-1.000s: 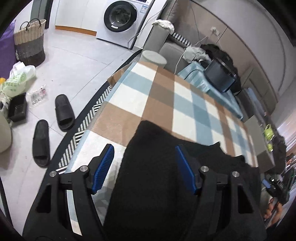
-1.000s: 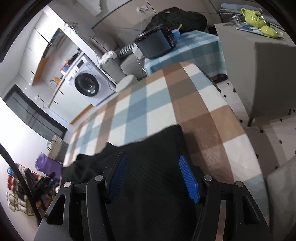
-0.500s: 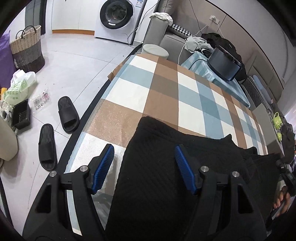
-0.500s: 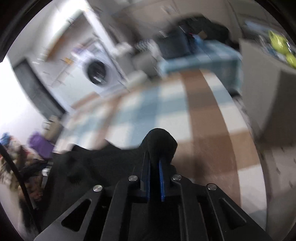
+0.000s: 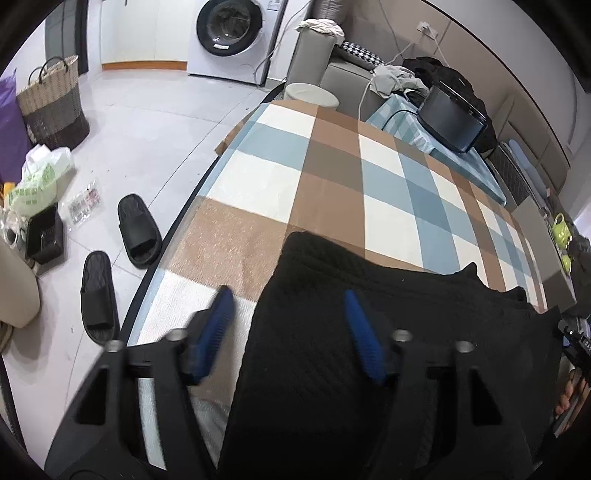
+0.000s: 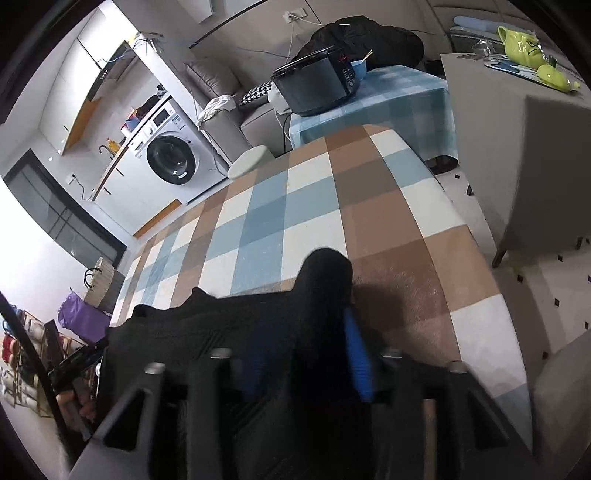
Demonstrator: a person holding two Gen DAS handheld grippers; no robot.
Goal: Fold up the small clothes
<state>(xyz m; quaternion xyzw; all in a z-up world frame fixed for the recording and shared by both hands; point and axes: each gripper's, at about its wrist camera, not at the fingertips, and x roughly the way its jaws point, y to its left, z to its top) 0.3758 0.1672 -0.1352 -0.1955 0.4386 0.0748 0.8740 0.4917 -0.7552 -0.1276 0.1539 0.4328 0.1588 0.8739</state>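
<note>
Blue pads of my left gripper [image 5: 288, 334] stand wide apart over the near left edge of the black ribbed knit garment [image 5: 388, 350]. My right gripper [image 6: 306, 354] stands partly apart around a raised fold of that soft cloth, which lies on the fuzzy brown, blue and white checked table cover [image 6: 295, 206].

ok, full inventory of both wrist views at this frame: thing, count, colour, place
black garment: 1, black, near end of table, between both grippers' fingers
checked tablecloth: 1, brown, blue and white, covers table
slippers: 2, black, floor left of table
woven basket: 1, tan and dark, floor far left
washing machine: 1, white, back wall
cooker: 1, black, on blue checked side table
teapot: 1, green, grey cabinet at right
left gripper: 1, black with blue pads, open
right gripper: 1, black with blue pads, open around bunched cloth
</note>
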